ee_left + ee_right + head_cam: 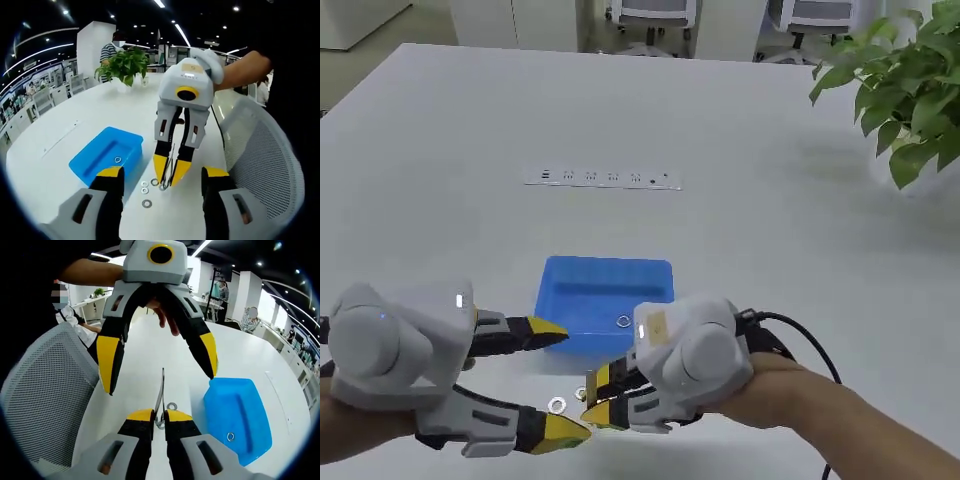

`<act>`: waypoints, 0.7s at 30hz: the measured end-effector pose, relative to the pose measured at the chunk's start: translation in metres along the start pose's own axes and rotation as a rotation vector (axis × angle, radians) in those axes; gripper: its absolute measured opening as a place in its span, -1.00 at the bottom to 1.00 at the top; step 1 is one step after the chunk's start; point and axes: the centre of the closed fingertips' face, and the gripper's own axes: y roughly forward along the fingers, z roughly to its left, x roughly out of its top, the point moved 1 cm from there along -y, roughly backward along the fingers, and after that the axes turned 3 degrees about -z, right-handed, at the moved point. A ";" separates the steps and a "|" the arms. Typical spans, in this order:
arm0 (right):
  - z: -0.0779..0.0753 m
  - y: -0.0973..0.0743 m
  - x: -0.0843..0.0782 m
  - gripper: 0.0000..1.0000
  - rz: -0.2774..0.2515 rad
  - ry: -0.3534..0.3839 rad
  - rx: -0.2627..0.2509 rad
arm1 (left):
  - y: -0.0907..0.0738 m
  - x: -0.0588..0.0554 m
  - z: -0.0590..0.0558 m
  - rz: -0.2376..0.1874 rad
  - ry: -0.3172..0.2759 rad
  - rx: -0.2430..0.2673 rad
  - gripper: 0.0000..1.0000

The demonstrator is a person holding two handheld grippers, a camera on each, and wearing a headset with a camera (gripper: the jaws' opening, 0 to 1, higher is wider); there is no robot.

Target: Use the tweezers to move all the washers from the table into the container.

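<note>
While the right gripper (598,395) is clamped tight on the tweezers (161,390) at the near edge of the desk (740,200), the left gripper (558,380) faces it with its jaws spread wide and nothing between them. Several loose washers (146,203) lie on the desk near the tweezers' tips. Just beyond them sits the blue container (605,272), with one washer (623,321) lying inside. Farther back, a green plant (905,90) stands at the desk's right side.
</note>
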 end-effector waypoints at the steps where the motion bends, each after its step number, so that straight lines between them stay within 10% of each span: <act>1: 0.000 -0.001 0.002 -0.82 0.000 -0.002 -0.001 | 0.000 0.000 0.000 0.001 -0.006 0.006 0.43; 21: -0.024 -0.020 0.024 -0.81 -0.016 -0.002 -0.031 | -0.011 0.001 0.017 -0.055 -0.060 0.111 0.98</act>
